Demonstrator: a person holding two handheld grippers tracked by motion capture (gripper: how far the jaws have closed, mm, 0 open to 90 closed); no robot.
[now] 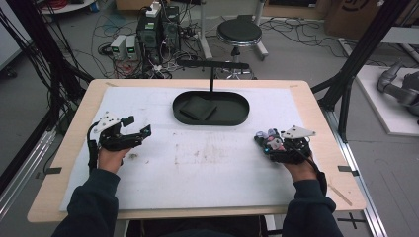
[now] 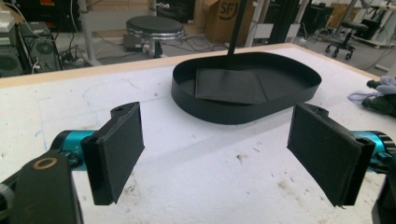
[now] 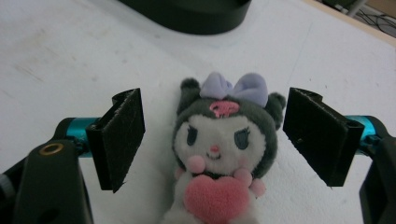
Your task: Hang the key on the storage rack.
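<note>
At centre frame in the right gripper view, the plush doll (image 3: 222, 149) lay on the white mat between my right gripper's (image 3: 212, 140) spread, empty jaws. I judged it soft and light, best squeezed across the head. My left gripper (image 2: 219, 154) gaped empty.

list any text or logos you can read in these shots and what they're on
"SF": large dark letters on a cardboard box on the floor beyond the table, in the left gripper view; anything after them is cut off.
No print shows on the plush toy, the black tray or either gripper.
</note>
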